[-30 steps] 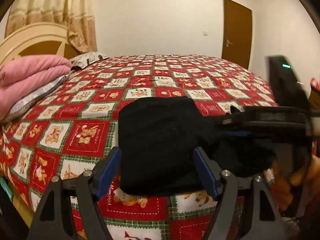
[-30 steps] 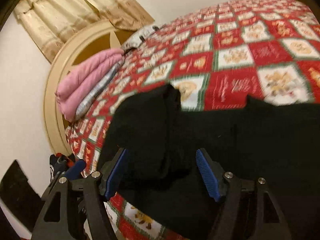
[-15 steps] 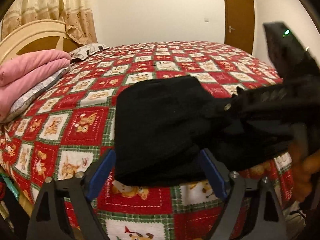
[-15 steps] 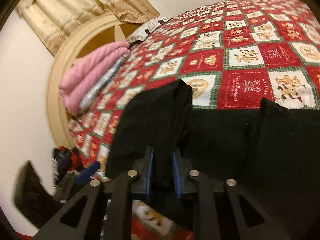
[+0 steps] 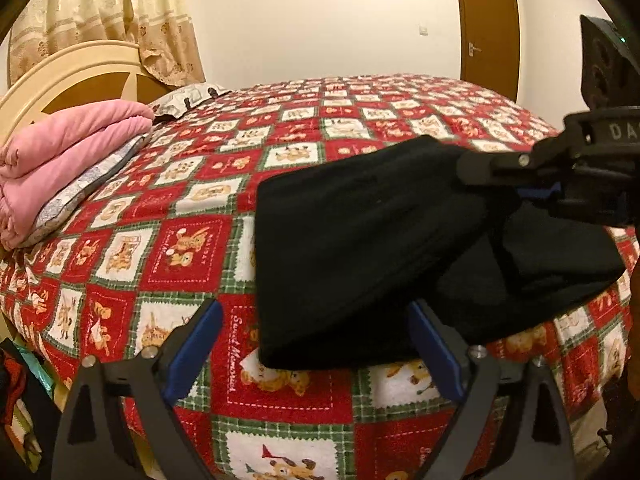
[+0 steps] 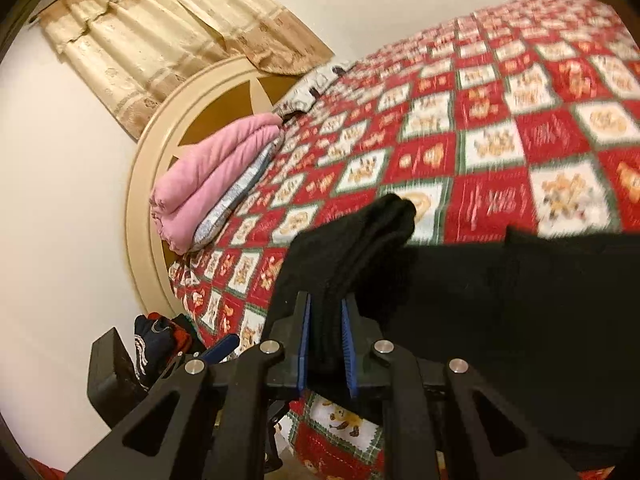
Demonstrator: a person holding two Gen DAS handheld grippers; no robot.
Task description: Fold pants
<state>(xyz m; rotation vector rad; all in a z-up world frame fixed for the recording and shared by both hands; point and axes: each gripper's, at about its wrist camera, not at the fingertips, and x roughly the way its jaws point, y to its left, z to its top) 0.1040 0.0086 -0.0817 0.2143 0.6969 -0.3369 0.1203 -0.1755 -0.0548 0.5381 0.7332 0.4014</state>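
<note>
Black pants (image 5: 352, 248) already doubled on the bed (image 5: 192, 184); right gripper (image 6: 326, 346) pinches a raised edge, closing; left gripper (image 5: 316, 354) spreading, empty; more folding remains.

The bed's quilt (image 5: 192, 248) carries black pants (image 5: 340, 240); pink blanket (image 5: 60, 148).

The black pants (image 6: 500, 292) are running off the right edge of the right wrist view, and the bedspread (image 6: 540, 92) there is blurring. In the left wrist view, the right gripper (image 5: 532, 188) is covering their upper right part.
</note>
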